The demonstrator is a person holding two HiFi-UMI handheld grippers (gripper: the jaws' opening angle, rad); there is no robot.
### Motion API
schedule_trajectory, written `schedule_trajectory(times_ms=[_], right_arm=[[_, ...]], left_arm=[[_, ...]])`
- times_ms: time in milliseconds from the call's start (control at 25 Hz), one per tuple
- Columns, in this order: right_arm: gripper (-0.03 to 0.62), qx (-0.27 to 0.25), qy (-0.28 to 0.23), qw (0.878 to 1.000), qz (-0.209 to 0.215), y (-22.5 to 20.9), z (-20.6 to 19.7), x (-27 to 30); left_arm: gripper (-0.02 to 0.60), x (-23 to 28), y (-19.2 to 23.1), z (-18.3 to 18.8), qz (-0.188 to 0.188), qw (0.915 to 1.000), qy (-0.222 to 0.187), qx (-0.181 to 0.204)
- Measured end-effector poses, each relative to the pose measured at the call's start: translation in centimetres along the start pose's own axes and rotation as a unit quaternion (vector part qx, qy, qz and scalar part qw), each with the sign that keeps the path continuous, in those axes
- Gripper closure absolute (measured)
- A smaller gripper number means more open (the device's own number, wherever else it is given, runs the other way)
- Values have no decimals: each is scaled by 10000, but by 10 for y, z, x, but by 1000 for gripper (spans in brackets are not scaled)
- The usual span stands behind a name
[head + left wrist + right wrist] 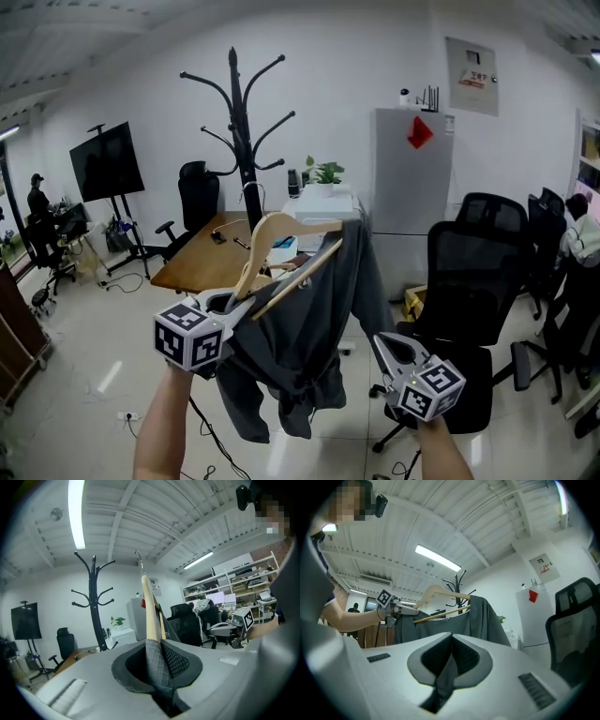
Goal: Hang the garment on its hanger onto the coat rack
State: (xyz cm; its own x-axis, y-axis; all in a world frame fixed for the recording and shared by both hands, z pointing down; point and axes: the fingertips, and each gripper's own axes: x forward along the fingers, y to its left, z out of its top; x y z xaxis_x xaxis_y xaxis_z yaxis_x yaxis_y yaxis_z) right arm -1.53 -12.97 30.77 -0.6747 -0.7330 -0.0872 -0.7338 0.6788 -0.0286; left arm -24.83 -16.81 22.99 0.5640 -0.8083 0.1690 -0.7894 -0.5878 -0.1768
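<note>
A dark grey garment (305,328) hangs from a wooden hanger (281,232), held up in mid-air in front of me. My left gripper (246,305) is shut on the hanger's left end, with cloth caught between the pads. In the left gripper view the hanger (150,616) rises straight out of the left gripper (157,641), its metal hook on top. The black coat rack (244,122) stands behind the desk, beyond the hanger and apart from it, and the coat rack (95,602) shows left of the hanger. My right gripper (378,339) is shut and empty, low beside the garment (483,620).
A wooden desk (202,253) stands at the rack's foot. A black office chair (469,281) is close on the right, with a white fridge (412,169) behind it. A TV on a stand (106,161) is at the left wall. People sit at the far left and far right.
</note>
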Motion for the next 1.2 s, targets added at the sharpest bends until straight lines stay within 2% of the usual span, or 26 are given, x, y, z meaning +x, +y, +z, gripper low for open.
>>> schedule_trajectory(times_ms=[240,480,800,1000,1200], right_arm=[[592,-153,3,9998,149,7,2,50],[592,-371,-193,9991,40,8,15,121],[592,-655,-346,9970,-226,7,32,201],[592,-697,-348,9965,-298,-11,40,227],[592,-775,-330,9962,-221,-34,38,240]], left_arm=[[528,33,44,2,84,9998,167,56],[528,83,97,-2,-157,9995,274,68],[528,155,156,12,-511,9980,363,109],[528,195,175,19,-592,9974,388,97],[528,233,195,10,-452,9973,578,-24]])
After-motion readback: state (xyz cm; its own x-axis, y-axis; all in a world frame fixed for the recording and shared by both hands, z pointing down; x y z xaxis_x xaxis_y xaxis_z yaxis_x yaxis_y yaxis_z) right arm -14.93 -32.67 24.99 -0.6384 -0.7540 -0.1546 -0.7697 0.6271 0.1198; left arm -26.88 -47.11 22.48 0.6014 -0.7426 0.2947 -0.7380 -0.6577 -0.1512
